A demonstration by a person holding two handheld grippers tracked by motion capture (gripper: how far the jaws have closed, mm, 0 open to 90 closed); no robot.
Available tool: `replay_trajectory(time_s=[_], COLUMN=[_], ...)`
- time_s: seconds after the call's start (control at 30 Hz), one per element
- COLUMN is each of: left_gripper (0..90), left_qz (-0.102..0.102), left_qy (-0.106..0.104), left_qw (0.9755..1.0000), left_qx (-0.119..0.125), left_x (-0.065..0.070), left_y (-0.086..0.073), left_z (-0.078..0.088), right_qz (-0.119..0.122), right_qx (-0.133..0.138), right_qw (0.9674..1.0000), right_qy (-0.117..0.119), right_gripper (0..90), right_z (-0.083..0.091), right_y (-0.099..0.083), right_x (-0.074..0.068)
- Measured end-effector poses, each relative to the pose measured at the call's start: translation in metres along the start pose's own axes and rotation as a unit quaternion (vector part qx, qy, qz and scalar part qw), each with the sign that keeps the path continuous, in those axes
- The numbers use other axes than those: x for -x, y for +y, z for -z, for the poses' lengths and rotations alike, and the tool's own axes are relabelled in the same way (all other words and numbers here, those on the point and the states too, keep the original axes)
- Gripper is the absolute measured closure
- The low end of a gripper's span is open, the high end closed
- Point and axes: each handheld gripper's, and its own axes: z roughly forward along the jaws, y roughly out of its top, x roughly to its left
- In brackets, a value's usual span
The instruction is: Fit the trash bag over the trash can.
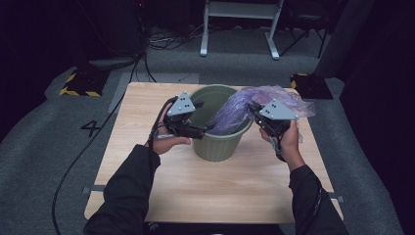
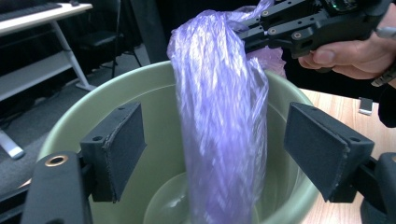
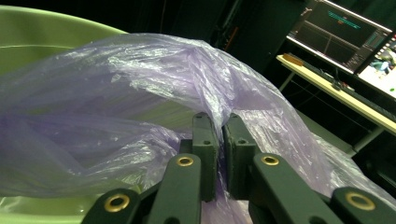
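Observation:
A green bin [image 1: 219, 143] stands in the middle of the wooden table [image 1: 230, 191]. A crumpled purple plastic bag [image 1: 238, 108] trails from inside the bin over its right rim. My right gripper [image 1: 255, 110] is by that rim, shut on a fold of the bag [image 3: 140, 93]; in the right gripper view its jaws [image 3: 220, 135] pinch the film. My left gripper [image 1: 204, 129] hovers at the bin's left side. In the left gripper view it [image 2: 215, 149] is open, with the hanging bag [image 2: 219, 116] between the pads and apart from both. Behind it is the bin's inner wall [image 2: 154, 102].
Bare table top lies in front of the bin. Grey floor surrounds the table, with cables [image 1: 73, 161] at the left, black-and-yellow striped bases [image 1: 78, 85] at the back corners and a white frame [image 1: 240, 29] behind. A desk with monitors [image 3: 345, 37] stands off to the right.

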Motion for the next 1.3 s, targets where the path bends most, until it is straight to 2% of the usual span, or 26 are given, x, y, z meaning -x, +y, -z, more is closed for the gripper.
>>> replay_trajectory(time_s=[0.1,0.17,0.27,0.3,0.37,0.4,0.47,0.5,0.6,0.63,0.67,0.7,0.73,0.8,0.87,0.9,0.93,0.97,1.0,1.07,1.1,1.3], left_gripper=[21.0,25.3,28.1,31.6,39.5,39.5,48.7,53.3,69.7,69.7,74.2,83.4,87.1,89.2,89.5,89.5,89.5,89.5,89.5,89.5,89.5,89.5], left_qz=[-0.007,-0.020,-0.027,-0.034,-0.035,-0.034,-0.035,-0.043,-0.051,-0.054,-0.059,-0.065,-0.065,-0.066,-0.065,-0.066,-0.066,-0.065,-0.065,-0.064,-0.064,-0.054], left_qy=[-0.005,-0.011,-0.017,-0.013,-0.007,-0.002,0.004,0.020,0.026,0.026,0.029,0.031,0.031,0.031,0.029,0.032,0.032,0.031,0.031,0.034,0.035,0.041], left_qw=[0.9999,0.9994,0.9990,0.9986,0.9984,0.9985,0.9982,0.9973,0.9965,0.9962,0.9956,0.9950,0.9950,0.9952,0.9955,0.9955,0.9955,0.9956,0.9956,0.9957,0.9958,0.9964], left_qx=[-0.011,-0.024,-0.030,-0.039,-0.043,-0.044,-0.048,-0.057,-0.062,-0.063,-0.067,-0.069,-0.069,-0.066,-0.063,-0.060,-0.060,-0.060,-0.060,-0.057,-0.056,-0.052], left_x=[0.003,0.007,0.009,0.011,0.012,0.012,0.013,0.013,0.013,0.013,0.013,0.011,0.011,0.010,0.009,0.009,0.009,0.008,0.008,0.006,0.004,-0.005], left_y=[0.005,0.008,0.009,0.010,0.010,0.010,0.011,0.011,0.011,0.011,0.010,0.009,0.009,0.008,0.007,0.006,0.006,0.004,0.004,0.003,0.002,-0.005], left_z=[-0.009,-0.017,-0.022,-0.025,-0.026,-0.027,-0.028,-0.030,-0.030,-0.030,-0.030,-0.031,-0.031,-0.030,-0.029,-0.028,-0.028,-0.026,-0.026,-0.024,-0.021,-0.015], right_qz=[0.009,0.018,0.023,0.027,0.030,0.030,0.031,0.032,0.035,0.033,0.032,0.030,0.030,0.033,0.031,0.025,0.025,0.023,0.023,0.015,0.008,-0.012], right_qx=[0.001,0.003,0.006,0.007,0.010,0.010,0.014,0.017,0.019,0.020,0.023,0.024,0.024,0.022,0.022,0.021,0.021,0.014,0.014,0.013,0.015,0.022], right_qw=[0.9999,0.9998,0.9996,0.9994,0.9992,0.9992,0.9991,0.9988,0.9986,0.9985,0.9983,0.9979,0.9979,0.9977,0.9975,0.9966,0.9966,0.9963,0.9963,0.9956,0.9958,0.9963], right_qy=[0.005,0.011,0.014,0.020,0.023,0.023,0.027,0.031,0.034,0.039,0.044,0.051,0.051,0.055,0.060,0.075,0.075,0.082,0.082,0.091,0.090,0.083], right_gripper=[85.8,85.5,85.2,84.9,84.6,84.6,84.0,83.6,82.9,82.3,81.8,80.8,80.8,72.8,70.9,63.0,63.0,52.5,52.5,45.6,40.0,30.2], right_z=[0.001,0.002,0.002,0.003,0.003,0.003,0.004,0.005,0.006,0.006,0.006,0.007,0.007,0.009,0.010,0.013,0.013,0.016,0.016,0.021,0.025,0.039], right_y=[0.003,0.006,0.008,0.009,0.011,0.011,0.012,0.013,0.014,0.015,0.015,0.015,0.015,0.015,0.015,0.014,0.014,0.013,0.013,0.010,0.008,-0.003], right_x=[-0.003,-0.007,-0.009,-0.011,-0.013,-0.013,-0.015,-0.017,-0.019,-0.020,-0.021,-0.023,-0.023,-0.024,-0.024,-0.023,-0.023,-0.023,-0.023,-0.021,-0.018,-0.007])
